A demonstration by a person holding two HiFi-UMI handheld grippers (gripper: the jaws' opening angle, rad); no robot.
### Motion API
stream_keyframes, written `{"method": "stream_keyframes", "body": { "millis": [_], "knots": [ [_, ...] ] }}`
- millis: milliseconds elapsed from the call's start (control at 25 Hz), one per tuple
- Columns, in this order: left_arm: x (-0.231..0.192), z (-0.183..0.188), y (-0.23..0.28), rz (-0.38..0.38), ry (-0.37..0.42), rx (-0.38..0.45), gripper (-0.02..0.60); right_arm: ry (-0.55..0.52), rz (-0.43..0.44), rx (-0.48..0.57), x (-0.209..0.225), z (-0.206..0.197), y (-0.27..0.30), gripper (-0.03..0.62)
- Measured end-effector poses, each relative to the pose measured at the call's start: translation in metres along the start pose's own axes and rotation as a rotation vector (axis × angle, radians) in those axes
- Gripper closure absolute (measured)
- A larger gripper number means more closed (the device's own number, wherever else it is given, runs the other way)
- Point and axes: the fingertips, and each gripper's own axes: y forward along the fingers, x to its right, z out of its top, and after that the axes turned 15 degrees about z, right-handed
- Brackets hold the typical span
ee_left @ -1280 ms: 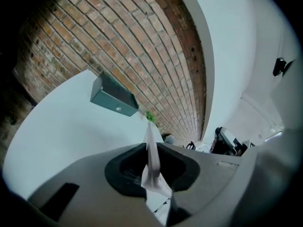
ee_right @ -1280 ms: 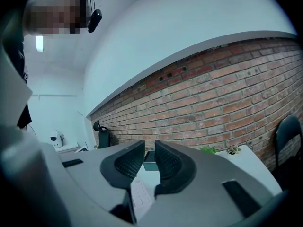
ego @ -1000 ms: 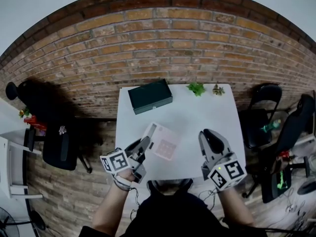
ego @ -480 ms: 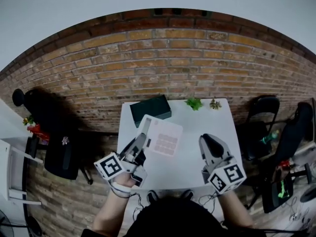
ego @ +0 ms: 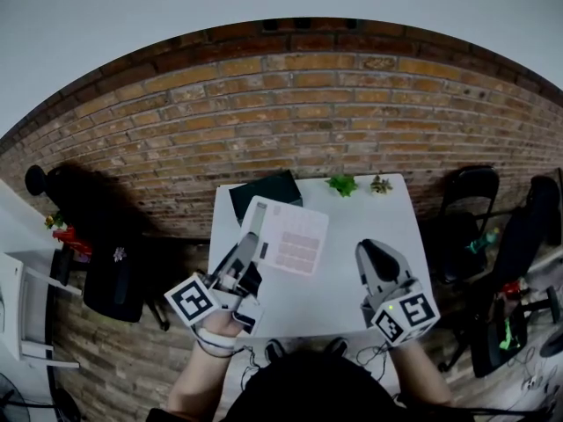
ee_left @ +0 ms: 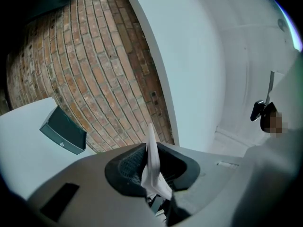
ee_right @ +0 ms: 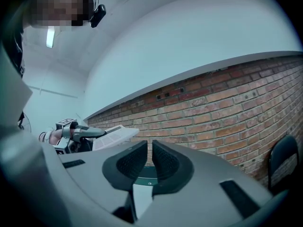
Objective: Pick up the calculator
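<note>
The white calculator (ego: 290, 236) hangs tilted above the white table (ego: 387, 218), and my left gripper (ego: 254, 239) is shut on its near left edge. In the left gripper view the calculator (ee_left: 150, 150) shows edge-on, pinched between the two pads (ee_left: 130, 167). My right gripper (ego: 374, 251) hovers over the table's right side. Its jaws are closing, a thin gap still shows between them, and nothing is in it. From the right gripper view (ee_right: 149, 162) I see the calculator (ee_right: 116, 135) held up at the left by the left gripper (ee_right: 90, 133).
A dark green box (ego: 264, 192) lies at the table's far left corner, partly behind the calculator. Two small plants (ego: 341, 184) (ego: 381, 184) stand at the far edge. Black chairs (ego: 466, 209) (ego: 114, 280) flank the table. The floor is brick.
The left gripper has lifted the calculator off the table and carried it up and away from me. The right gripper's jaws have narrowed; that hand has risen slightly.
</note>
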Motion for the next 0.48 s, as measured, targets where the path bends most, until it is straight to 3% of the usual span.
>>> {"method": "stream_keyframes", "body": {
  "millis": [480],
  "knots": [
    [0.008, -0.025, 0.011, 0.037, 0.022, -0.005, 0.525, -0.017, -0.013, 0.002, 0.018, 0.001, -0.027, 0.559]
  ]
}}
